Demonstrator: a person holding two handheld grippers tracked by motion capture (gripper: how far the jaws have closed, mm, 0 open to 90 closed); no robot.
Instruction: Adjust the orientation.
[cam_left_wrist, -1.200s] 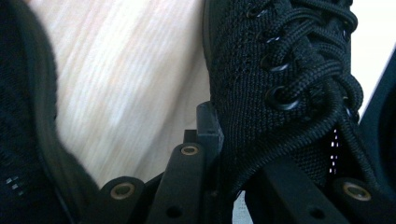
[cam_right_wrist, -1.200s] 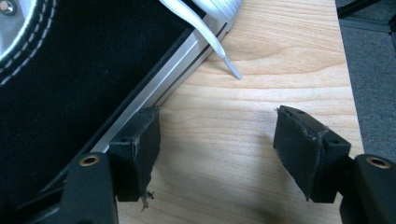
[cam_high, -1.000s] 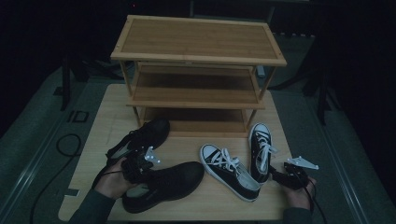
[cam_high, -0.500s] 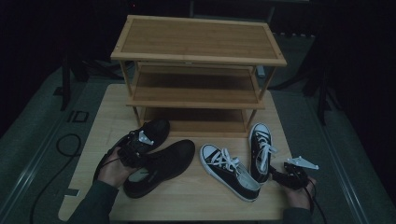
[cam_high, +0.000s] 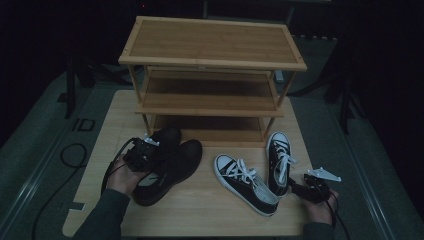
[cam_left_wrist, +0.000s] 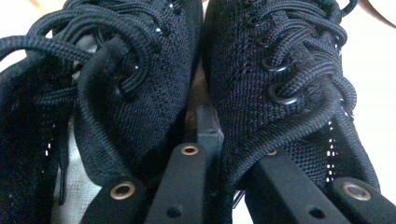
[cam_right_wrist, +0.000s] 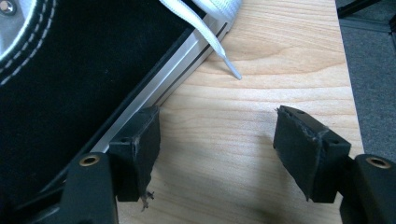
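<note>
Dim surroundings and a grey floor frame a pale wooden table (cam_high: 200, 210) carrying a shoe rack and four shoes.

Near edge, left: the left gripper (cam_high: 145, 152) has its jaws drawn together on the inner collars of two black knit shoes, clamping both at once. In the left gripper view one jaw sits inside the left-hand shoe (cam_left_wrist: 116, 107) and the other inside the right-hand shoe (cam_left_wrist: 280, 84), with both collars pinched between them. In the high view the pair (cam_high: 167, 162) lies side by side toward the left half of the table, heels nearest the person, toes pointing away and slightly right, toward the rack.

Near edge, right: the right gripper (cam_high: 306, 188) rests by the near right corner, jaws apart and holding nothing. Its left pad (cam_right_wrist: 140, 144) is close beside the sole of a black-and-white canvas sneaker (cam_high: 280, 160); bare wood lies between the pads. A second matching sneaker (cam_high: 245, 182) lies angled just left of it.

Far half: the three-tier bamboo shoe rack (cam_high: 212, 75) stands with its open front facing the person. Top, middle and bottom shelves appear to hold nothing.

Judgement: the black pair lies directly in front of the rack's left portion, long axis already roughly toward it, and the left hand is the nearer one. The coming move likely depends on keeping both collars pinched while carrying the toes forward onto a shelf.
</note>
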